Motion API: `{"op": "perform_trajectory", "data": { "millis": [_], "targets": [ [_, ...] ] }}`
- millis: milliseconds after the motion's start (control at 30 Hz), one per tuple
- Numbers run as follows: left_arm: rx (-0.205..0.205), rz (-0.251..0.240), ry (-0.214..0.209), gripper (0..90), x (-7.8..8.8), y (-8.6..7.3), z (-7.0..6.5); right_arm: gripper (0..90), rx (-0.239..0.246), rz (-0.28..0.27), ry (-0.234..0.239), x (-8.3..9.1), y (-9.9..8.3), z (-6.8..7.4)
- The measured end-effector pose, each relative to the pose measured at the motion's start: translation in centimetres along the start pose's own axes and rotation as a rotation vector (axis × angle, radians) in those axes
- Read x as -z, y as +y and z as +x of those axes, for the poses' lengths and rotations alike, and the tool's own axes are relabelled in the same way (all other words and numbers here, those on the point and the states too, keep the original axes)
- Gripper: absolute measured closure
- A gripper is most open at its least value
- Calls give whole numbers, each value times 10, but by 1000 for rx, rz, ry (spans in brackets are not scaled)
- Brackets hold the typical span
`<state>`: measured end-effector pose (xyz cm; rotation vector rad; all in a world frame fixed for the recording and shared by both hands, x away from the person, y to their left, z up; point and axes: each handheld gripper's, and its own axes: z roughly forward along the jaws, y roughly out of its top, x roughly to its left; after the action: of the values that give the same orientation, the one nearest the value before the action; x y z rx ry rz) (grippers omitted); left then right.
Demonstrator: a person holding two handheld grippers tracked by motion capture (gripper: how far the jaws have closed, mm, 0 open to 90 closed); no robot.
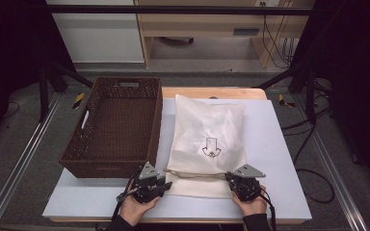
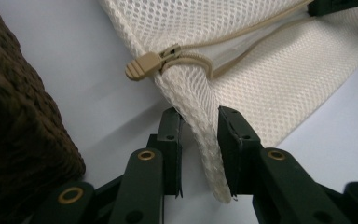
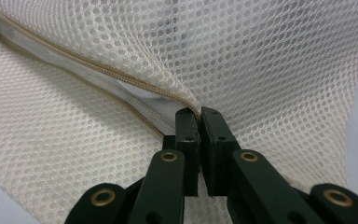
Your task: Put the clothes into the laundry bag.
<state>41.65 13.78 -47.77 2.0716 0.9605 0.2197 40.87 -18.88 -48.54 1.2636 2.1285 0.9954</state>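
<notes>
A cream mesh bag [image 1: 207,139] with a black arrow print lies flat on the white table top [image 1: 279,144], its zippered end toward me. My left gripper [image 1: 166,184] is at the bag's near left corner. In the left gripper view its jaws [image 2: 199,112] stand apart with the bag's folded corner [image 2: 200,116] hanging loose between them, just below the tan zipper pull [image 2: 142,65]. My right gripper [image 1: 229,179] is at the near right corner. Its jaws [image 3: 199,112] are pinched on a fold of the mesh [image 3: 261,60] beside the zipper line [image 3: 74,60].
A dark brown woven basket [image 1: 115,120] with nothing in it stands on the table left of the bag, and its wall [image 2: 18,140] is close beside my left gripper. A wooden board edge [image 1: 212,91] shows behind the bag. Black frame posts and cables stand around the table.
</notes>
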Motion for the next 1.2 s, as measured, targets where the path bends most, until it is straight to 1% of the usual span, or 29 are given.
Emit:
{"op": "perform_trajectory", "data": {
  "millis": [33, 67, 167, 200, 300, 333, 367, 467, 533, 633, 700, 767, 833, 900, 933, 1000, 1067, 1100, 1167, 1200],
  "targets": [
    [-3, -4, 7, 702, 0, 1, 0, 847, -5, -2, 2, 0, 0, 0],
    [-6, -4, 10, 711, 0, 1, 0, 825, 1, -6, 7, 0, 0, -1],
    [-8, 0, 6, 770, 0, 1, 1, 726, -21, -14, 34, 3, 1, -1],
    [-9, 0, 2, 798, 0, 2, 1, 685, -18, -18, 37, 5, 2, -1],
    [-16, 7, 4, 832, -1, 2, 1, 603, -41, -55, 66, 13, 5, -2],
    [-17, 7, 7, 835, -1, 2, 1, 579, -49, -63, 68, 15, 6, -3],
    [-9, 10, 7, 836, -1, 2, 0, 561, -54, -68, 70, 18, 7, -4],
    [-11, 11, 10, 837, -1, 1, 0, 520, -67, -87, 68, 25, 8, -8],
    [-14, 13, 12, 837, -1, 1, 0, 506, -79, -111, 66, 30, 9, -11],
    [-14, 12, 13, 831, 0, 0, -1, 505, -104, -132, 47, 36, 8, -21],
    [-26, 11, 19, 820, 0, -1, -1, 514, -131, -136, 14, 39, 6, -29],
    [-36, 13, 25, 807, 0, -1, -2, 530, -158, -110, -41, 40, 2, -39],
    [-43, 12, 31, 795, 0, -1, -2, 548, -168, -71, -100, 38, -4, -48],
    [-50, 12, 39, 780, 0, -1, -2, 563, -183, -38, -113, 35, -9, -53],
    [-51, 10, 45, 765, 0, -1, -2, 568, -192, -20, -112, 34, -11, -55],
    [-47, 8, 55, 720, 0, -1, -1, 581, -207, 5, -87, 30, -13, -56],
    [-39, 6, 52, 703, 0, -1, 0, 593, -201, 34, -80, 27, -15, -57],
    [-38, 5, 51, 697, 0, -1, 1, 599, -209, 55, -68, 25, -15, -56],
    [-36, 5, 48, 703, 0, -1, 1, 655, -221, 52, -54, 23, -16, -55],
    [-31, 7, 41, 725, 0, -1, 0, 682, -232, 52, -34, 23, -16, -55]
  ]
}}
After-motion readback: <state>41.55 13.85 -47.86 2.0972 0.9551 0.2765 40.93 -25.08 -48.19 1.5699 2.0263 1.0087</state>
